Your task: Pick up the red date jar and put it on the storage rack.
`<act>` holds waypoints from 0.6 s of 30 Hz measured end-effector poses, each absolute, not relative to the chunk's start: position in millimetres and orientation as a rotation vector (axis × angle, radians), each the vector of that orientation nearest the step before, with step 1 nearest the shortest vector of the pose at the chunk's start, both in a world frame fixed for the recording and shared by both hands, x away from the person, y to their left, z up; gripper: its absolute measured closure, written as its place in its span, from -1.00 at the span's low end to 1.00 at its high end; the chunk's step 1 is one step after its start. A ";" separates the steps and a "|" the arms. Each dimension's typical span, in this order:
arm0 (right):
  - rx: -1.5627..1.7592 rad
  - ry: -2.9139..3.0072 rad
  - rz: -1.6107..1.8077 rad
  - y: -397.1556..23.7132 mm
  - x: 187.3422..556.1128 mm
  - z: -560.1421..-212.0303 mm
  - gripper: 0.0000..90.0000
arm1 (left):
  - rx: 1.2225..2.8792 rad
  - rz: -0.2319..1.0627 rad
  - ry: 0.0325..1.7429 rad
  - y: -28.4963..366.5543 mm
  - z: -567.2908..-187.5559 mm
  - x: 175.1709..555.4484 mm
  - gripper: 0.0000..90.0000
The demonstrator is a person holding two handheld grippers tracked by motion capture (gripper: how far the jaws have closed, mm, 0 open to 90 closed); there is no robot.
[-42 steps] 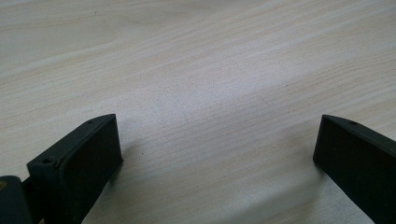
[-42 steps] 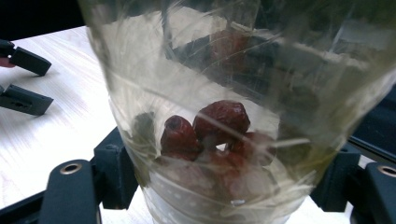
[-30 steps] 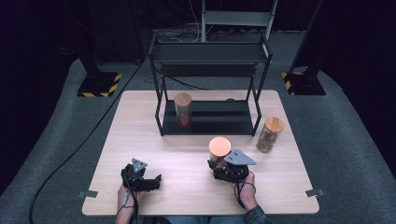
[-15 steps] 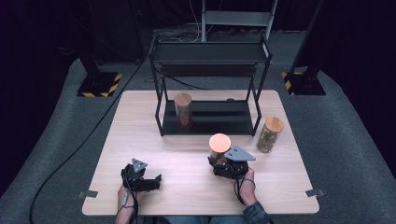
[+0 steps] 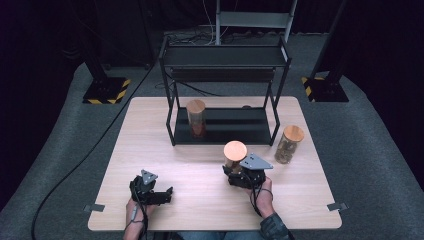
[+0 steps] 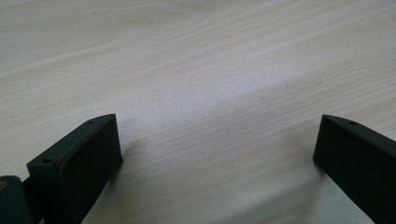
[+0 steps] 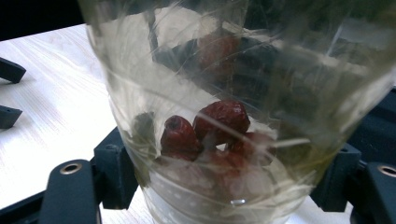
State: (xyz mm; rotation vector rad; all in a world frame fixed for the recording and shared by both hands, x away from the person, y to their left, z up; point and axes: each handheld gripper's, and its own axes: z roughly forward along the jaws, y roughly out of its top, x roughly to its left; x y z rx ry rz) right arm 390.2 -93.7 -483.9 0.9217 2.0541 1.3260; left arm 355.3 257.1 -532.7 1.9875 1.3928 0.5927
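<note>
Right gripper (image 5: 239, 172) clamps date jar (image 5: 234, 154); left gripper (image 5: 167, 194) gapes over table (image 5: 200, 165)

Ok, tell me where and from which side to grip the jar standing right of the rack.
Grip the jar around its glass body below the wooden lid, coming in level from the table's near edge: it stands upright, and the rack crowds its left.

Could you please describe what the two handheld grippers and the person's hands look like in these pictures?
Both the left gripper and right gripper are black, each topped by a grey three-cornered plate, with flat black rectangular jaws. A dark cable trails along each forearm, and the right wrist wears a dark cuff.
</note>
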 end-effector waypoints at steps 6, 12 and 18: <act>0.921 2.056 1.326 -93.5 394.6 -483.6 -0.45 | 1.987 0.592 1.393 257.0 -532.7 355.3 -0.99; 0.925 2.060 1.326 -92.5 398.7 -484.0 -0.45 | 1.987 0.593 1.392 257.1 -532.7 355.3 -0.99; 0.927 2.064 1.319 -92.0 402.8 -483.9 -0.45 | 1.987 0.592 1.392 257.0 -532.7 355.3 -0.99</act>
